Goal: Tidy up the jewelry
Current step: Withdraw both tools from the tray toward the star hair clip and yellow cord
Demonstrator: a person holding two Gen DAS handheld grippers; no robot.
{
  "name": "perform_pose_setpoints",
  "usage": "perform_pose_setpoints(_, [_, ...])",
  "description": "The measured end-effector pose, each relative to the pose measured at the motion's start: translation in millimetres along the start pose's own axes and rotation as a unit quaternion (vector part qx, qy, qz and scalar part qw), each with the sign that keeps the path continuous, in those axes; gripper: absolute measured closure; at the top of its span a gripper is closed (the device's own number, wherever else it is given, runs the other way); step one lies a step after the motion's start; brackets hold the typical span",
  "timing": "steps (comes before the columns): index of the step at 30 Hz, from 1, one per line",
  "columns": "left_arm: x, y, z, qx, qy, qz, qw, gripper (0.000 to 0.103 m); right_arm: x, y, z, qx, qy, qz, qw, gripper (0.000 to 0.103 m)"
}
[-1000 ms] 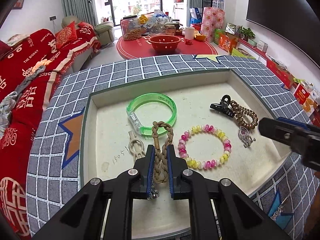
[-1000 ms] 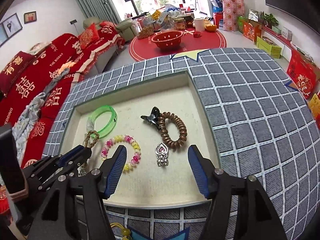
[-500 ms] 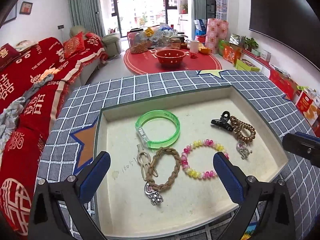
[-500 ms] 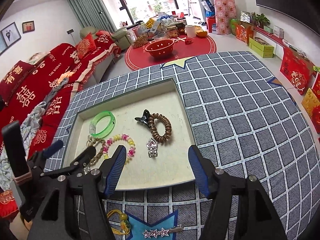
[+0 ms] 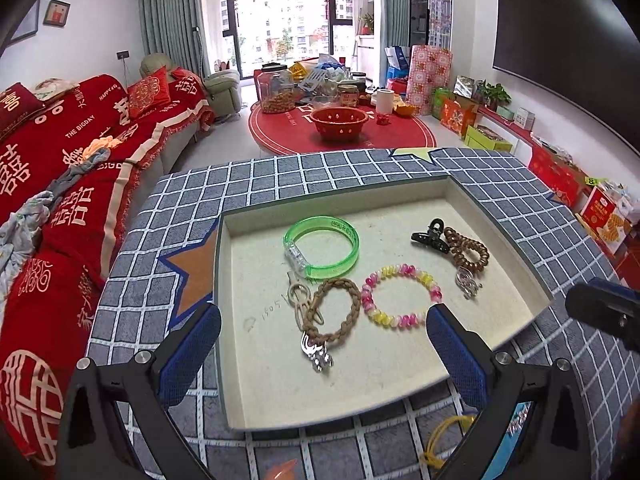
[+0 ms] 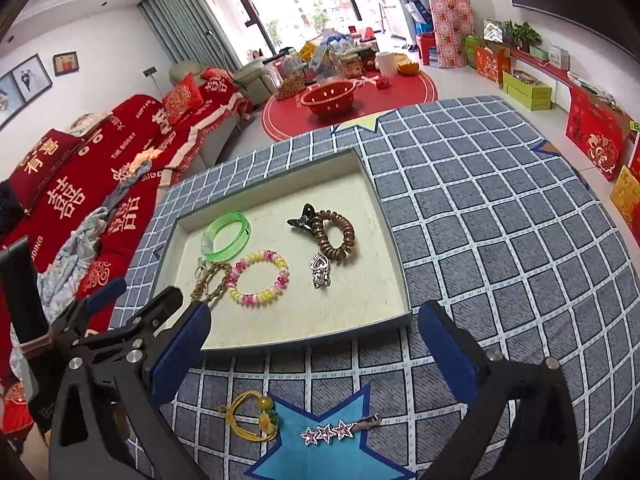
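A shallow cream tray (image 5: 256, 360) (image 6: 384, 220) on the checked cloth holds a green bangle (image 5: 322, 246) (image 6: 226, 236), a brown braided bracelet (image 5: 336, 312) (image 6: 210, 280), a pink-yellow bead bracelet (image 5: 400, 296) (image 6: 258, 278), a black claw clip (image 5: 430, 236) (image 6: 302, 218), a brown coil hair tie (image 5: 466, 250) (image 6: 334, 236) and a silver heart pendant (image 6: 319, 270). My left gripper (image 5: 322, 354) is open and empty over the tray's near edge. My right gripper (image 6: 312, 350) is open and empty above the cloth in front of the tray. A yellow cord bracelet (image 6: 252, 420) and a star hair pin (image 6: 340, 430) lie on the cloth.
The left gripper (image 6: 120, 320) shows at the lower left of the right wrist view. A red sofa (image 5: 60, 184) stands to the left. A red round table (image 5: 340, 128) with a bowl and jars stands beyond. Boxes (image 5: 560, 176) line the right wall.
My left gripper opened, let go of the brown braided bracelet in the tray and drew back. My right gripper also drew back, bringing the yellow cord bracelet and star pin into view.
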State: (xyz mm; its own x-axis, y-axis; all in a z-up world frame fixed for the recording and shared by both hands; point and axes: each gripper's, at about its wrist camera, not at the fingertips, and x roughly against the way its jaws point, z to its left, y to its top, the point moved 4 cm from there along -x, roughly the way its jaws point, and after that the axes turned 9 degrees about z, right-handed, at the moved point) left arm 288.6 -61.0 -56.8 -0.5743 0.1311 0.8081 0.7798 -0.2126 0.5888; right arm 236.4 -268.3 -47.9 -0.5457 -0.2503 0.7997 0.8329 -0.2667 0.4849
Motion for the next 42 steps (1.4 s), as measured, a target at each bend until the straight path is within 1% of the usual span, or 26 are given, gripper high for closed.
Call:
perform_pose_setpoints(3, [9, -11, 0, -0.006, 0.0, 0.001, 1.0, 0.0, 8, -6, 0, -0.003, 0.002, -0.001, 1.0, 0.0])
perform_pose_setpoints(5, [14, -20, 0, -0.01, 0.01, 0.001, 0.9999, 0.0, 9, -12, -3, -0.01, 0.001, 0.012, 1.0, 0.0])
perform_pose_setpoints(8, [22, -39, -3, -0.013, 0.007, 0.007, 0.9999, 0.0, 10, -22, -9, -0.026, 0.006, 0.03, 0.999, 0.0])
perform_pose_setpoints(15, [32, -70, -1, 0.004, 0.001, 0.016, 0.9999, 0.0, 12, -50, -20, -0.043, -0.009, 0.049, 0.998, 0.0])
perform_pose_setpoints(19, [28, -86, -1, 0.016, -0.012, 0.037, 0.9991, 0.0, 13, -66, -30, -0.055, -0.017, 0.061, 0.996, 0.0])
perform_pose_setpoints(23, [23, -98, -2, 0.022, -0.024, 0.056, 0.9979, 0.0, 12, -74, -37, -0.063, -0.03, 0.07, 0.995, 0.0])
perform_pose_setpoints(26, [22, -104, -4, 0.027, -0.026, 0.062, 0.9973, 0.0, 10, -78, -44, -0.073, -0.039, 0.075, 0.994, 0.0])
perform_pose_setpoints(33, [13, -116, -1, 0.044, -0.015, 0.081, 0.9956, 0.0, 4, -88, -58, -0.093, -0.056, 0.088, 0.99, 0.0])
perform_pose_setpoints(42, [7, -120, -4, 0.05, -0.006, 0.088, 0.9948, 0.0, -5, -92, -60, -0.094, -0.076, 0.087, 0.989, 0.0])
